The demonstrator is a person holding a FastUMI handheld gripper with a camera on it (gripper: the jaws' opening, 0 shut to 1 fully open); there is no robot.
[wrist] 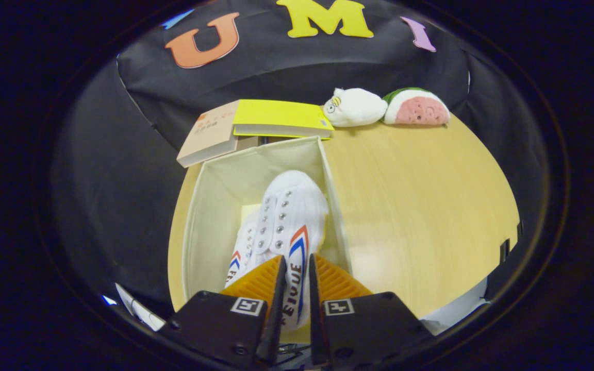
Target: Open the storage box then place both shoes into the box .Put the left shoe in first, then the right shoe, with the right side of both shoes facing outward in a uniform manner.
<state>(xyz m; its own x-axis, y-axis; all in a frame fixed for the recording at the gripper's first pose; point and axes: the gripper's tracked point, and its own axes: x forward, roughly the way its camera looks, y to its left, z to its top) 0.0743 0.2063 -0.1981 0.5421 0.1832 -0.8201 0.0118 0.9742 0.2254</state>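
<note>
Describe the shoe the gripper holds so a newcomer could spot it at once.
On the wooden table stands an open cream fabric box. Inside it, the gripper is shut on the nearer white shoe, which overlaps a second white shoe and shows metal eyelets and a red-and-blue stripe.

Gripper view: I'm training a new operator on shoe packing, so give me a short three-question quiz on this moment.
1. True or false: the claw is shut on a white shoe over the open storage box.
2. What lies in the box to the left of the held shoe? A) a second white shoe B) a book C) a plush toy
3. Fill in: beyond the box, a yellow book lies partly on a ____ book, with a white plush and a watermelon plush beside them on the wooden table.

Key: 1 true; 2 A, second shoe; 3 tan.
</note>
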